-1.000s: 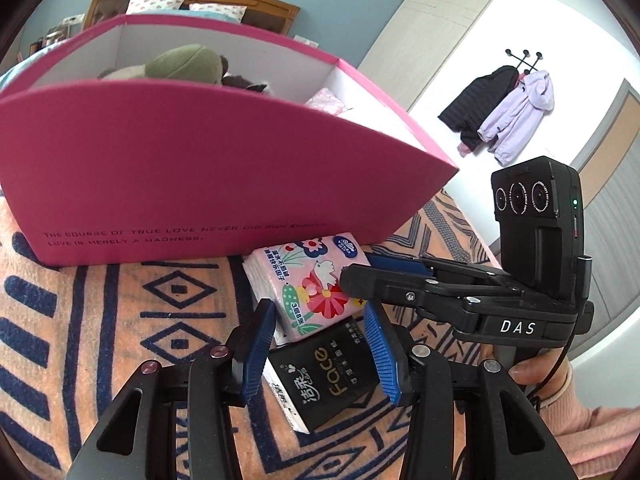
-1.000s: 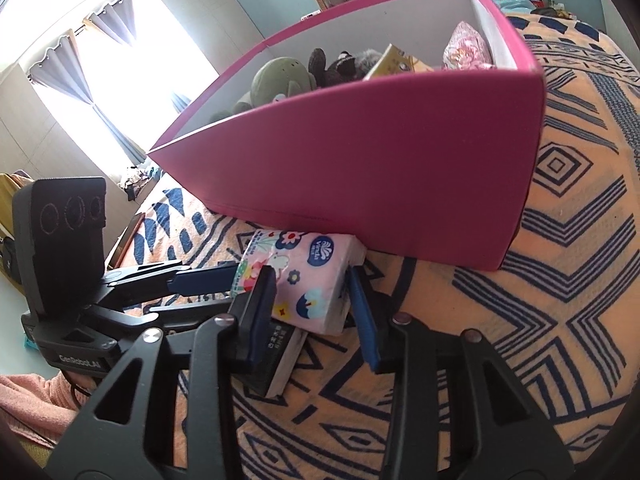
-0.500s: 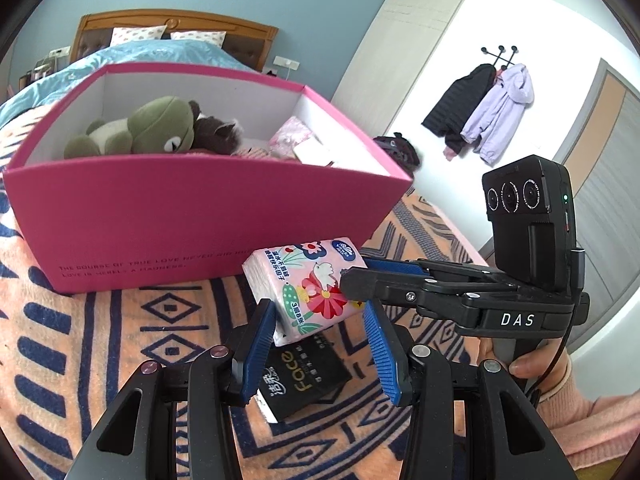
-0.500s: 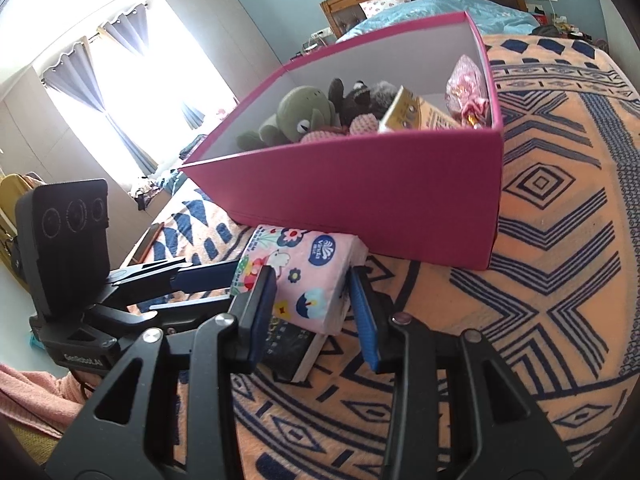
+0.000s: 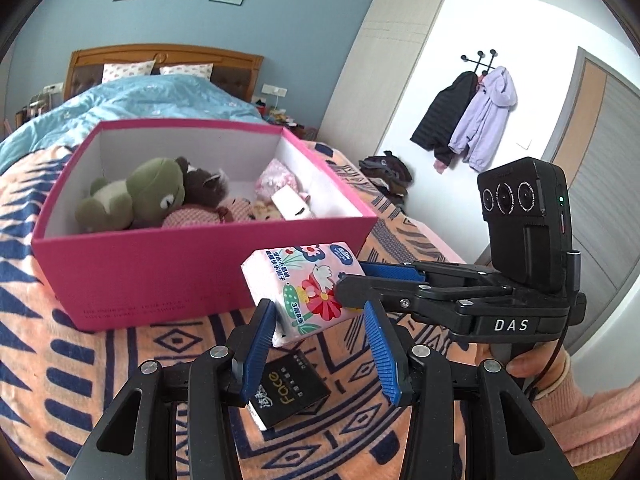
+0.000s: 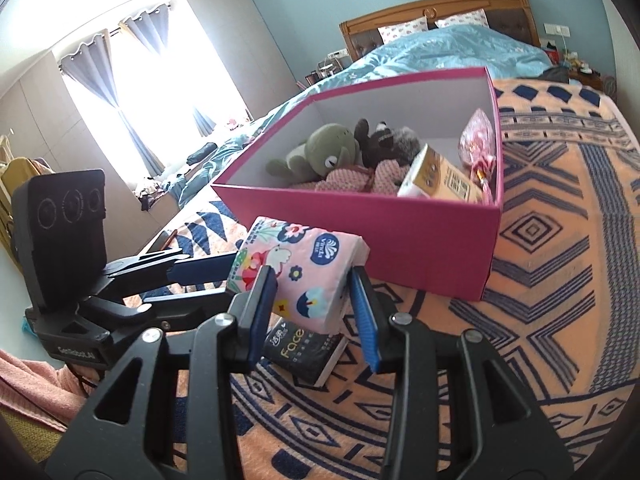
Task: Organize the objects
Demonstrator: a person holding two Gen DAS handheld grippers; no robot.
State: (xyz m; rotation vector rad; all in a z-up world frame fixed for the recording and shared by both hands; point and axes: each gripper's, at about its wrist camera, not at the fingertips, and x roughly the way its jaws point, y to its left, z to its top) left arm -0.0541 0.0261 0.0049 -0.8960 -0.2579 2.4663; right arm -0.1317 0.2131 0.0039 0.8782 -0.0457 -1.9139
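Note:
My right gripper [image 6: 316, 316] is shut on a pink floral tissue pack [image 6: 304, 276] and holds it in the air in front of the pink box [image 6: 384, 240]. The pack also shows in the left wrist view [image 5: 304, 288], gripped by the right gripper [image 5: 360, 280]. My left gripper [image 5: 320, 352] is open and empty, its pads either side of the lifted pack's lower end. A black "Face" tissue pack [image 5: 288, 392] lies on the patterned blanket under both grippers; it also shows in the right wrist view [image 6: 304, 352].
The pink box [image 5: 168, 280] holds a green plush frog [image 5: 136, 196], a dark plush toy [image 5: 204, 188], a yellow carton [image 6: 440, 180] and a pink wrapped item [image 6: 476, 148]. The orange and blue blanket [image 6: 540, 320] spreads to the right. A blue quilt [image 5: 132, 100] lies behind.
Both grippers have risen. The pink tissue pack has lifted off the black pack with the right gripper, and the inside of the box has come into view.

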